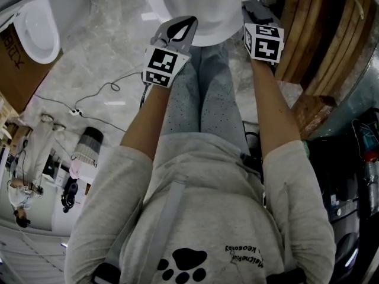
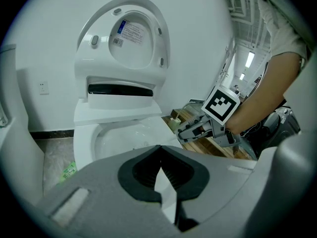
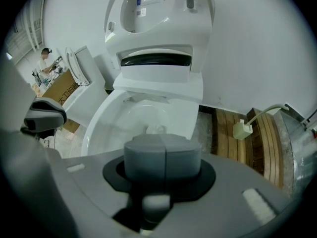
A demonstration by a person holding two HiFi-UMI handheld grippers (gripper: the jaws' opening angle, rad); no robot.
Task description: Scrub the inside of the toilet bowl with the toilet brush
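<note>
A white toilet stands in front of me with its lid raised and the bowl open; from the head view only its front rim shows. My left gripper hovers before the bowl's front, its fingertips meeting with nothing between them. My right gripper is level with it to the right, its jaws pressed together and holding nothing. Both reach out side by side, the left gripper and the right gripper. No toilet brush appears in any view.
Wooden planks lie right of the toilet, with a small white block on a pale cord over them. Another toilet and a cardboard box sit at the left. A cable crosses the marble floor. A person stands far behind.
</note>
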